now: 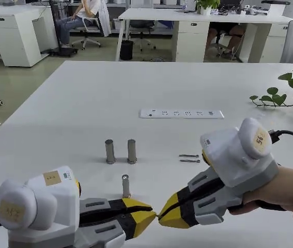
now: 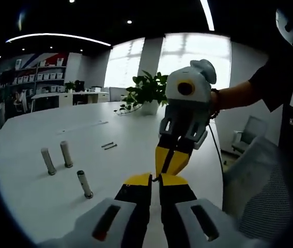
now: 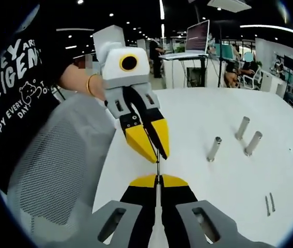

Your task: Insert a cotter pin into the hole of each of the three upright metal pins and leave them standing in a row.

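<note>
Three upright metal pins stand on the white table (image 1: 84, 103): two side by side (image 1: 110, 151) (image 1: 132, 151) and a thinner one (image 1: 126, 186) nearer me. My left gripper (image 1: 149, 214) and right gripper (image 1: 163, 217) meet tip to tip just in front of that near pin. In the right gripper view a thin cotter pin (image 3: 157, 164) runs from my right gripper (image 3: 157, 180) up into the left gripper's yellow fingertips (image 3: 162, 147). Both pairs of jaws look shut on it. Two more cotter pins (image 1: 189, 158) lie flat to the right of the metal pins.
A white power strip (image 1: 181, 113) lies across the table beyond the pins. A leafy plant (image 1: 286, 93) reaches in at the right edge. Desks, chairs and seated people are in the room behind. A person's torso is close behind both grippers.
</note>
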The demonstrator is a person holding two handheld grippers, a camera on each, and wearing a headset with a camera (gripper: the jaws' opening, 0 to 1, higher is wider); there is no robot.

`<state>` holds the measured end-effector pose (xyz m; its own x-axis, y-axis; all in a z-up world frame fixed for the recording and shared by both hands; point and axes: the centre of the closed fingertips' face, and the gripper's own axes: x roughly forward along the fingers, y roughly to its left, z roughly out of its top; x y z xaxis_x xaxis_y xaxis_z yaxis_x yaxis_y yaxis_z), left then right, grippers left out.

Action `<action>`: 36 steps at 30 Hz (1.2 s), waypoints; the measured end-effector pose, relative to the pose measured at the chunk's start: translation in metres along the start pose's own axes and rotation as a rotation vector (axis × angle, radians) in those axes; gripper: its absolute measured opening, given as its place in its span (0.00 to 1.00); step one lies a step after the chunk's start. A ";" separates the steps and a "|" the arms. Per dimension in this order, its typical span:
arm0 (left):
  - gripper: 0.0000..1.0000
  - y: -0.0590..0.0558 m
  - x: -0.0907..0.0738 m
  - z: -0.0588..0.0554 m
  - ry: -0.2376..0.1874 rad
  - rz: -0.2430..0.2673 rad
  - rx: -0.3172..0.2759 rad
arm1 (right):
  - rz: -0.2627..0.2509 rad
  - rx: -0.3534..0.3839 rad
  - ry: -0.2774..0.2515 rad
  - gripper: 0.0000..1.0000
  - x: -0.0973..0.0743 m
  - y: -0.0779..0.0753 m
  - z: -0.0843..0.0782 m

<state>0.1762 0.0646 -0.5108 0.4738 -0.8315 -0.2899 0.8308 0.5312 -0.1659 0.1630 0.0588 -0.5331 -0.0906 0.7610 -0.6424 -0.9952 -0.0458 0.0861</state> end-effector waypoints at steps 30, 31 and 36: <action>0.19 0.087 -0.009 -0.016 0.049 0.406 -0.021 | -0.159 0.018 0.218 0.00 0.002 -0.058 -0.017; 0.19 0.090 -0.009 -0.017 0.052 0.419 -0.020 | -0.160 0.028 0.222 0.00 0.003 -0.059 -0.017; 0.19 0.103 -0.004 -0.025 0.072 0.457 -0.012 | -0.170 0.046 0.249 0.00 0.007 -0.065 -0.016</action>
<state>0.2522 0.1270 -0.5505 0.7686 -0.4984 -0.4010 0.5378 0.8429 -0.0168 0.2263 0.0565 -0.5555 0.0653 0.5728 -0.8171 -0.9948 0.1019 -0.0081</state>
